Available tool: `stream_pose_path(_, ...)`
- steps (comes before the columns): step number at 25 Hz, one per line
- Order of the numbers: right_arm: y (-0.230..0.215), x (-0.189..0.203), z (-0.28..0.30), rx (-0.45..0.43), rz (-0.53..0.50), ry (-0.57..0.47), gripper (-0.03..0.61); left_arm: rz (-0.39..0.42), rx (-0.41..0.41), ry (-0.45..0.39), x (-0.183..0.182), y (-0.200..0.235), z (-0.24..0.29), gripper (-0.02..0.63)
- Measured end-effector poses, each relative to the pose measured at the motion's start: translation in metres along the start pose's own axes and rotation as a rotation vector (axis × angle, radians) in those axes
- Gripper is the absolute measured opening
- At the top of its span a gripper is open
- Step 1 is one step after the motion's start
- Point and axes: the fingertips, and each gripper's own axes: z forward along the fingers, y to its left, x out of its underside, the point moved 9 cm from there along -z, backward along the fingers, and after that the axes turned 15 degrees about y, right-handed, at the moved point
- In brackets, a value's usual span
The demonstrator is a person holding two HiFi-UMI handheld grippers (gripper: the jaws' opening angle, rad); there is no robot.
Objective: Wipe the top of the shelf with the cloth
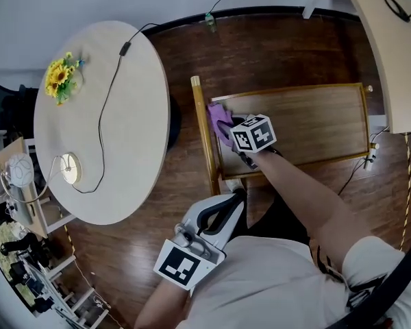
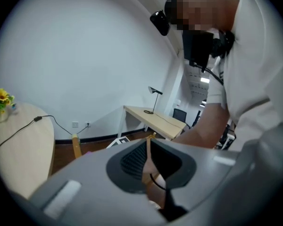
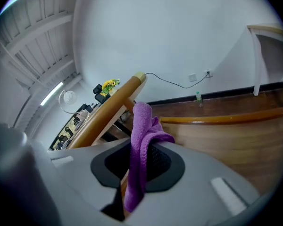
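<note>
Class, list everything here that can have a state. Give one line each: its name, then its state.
right gripper: shut on the cloth
left gripper: shut, empty, held back near the person's body
cloth: bunched, hanging between the jaws
shelf: top bare apart from the cloth

The right tongs (image 3: 136,164), arm outstretched, pinch the cloth (image 3: 142,126); the left tongs (image 2: 148,161) sit closed by the torso.

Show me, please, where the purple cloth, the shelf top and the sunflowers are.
purple cloth (image 3: 140,140), right gripper view, its upper fold.
shelf top (image 1: 315,122), head view, bare wood.
sunflowers (image 1: 57,77), head view, yellow blooms.
</note>
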Motion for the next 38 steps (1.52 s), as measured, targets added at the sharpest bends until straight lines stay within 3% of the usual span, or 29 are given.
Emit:
stream_pose_path(7, -0.037, 0.026, -0.013, 0.101, 0.036, 0.045, 0.054, -0.017, 0.044, 0.015, 0.005, 0.009, 0.003, 0.043)
stream_pose_path(22, -0.163, 0.081, -0.151, 0.29, 0.112, 0.047, 0.054, 0.025, 0.185, 0.044, -0.025, -0.042, 0.081, 0.043)
stream_pose_path(38, -0.296, 0.14, -0.296, 0.499, 0.19, 0.048, 0.054, 0.067, 0.22, 0.09, -0.049, -0.093, 0.153, 0.043)
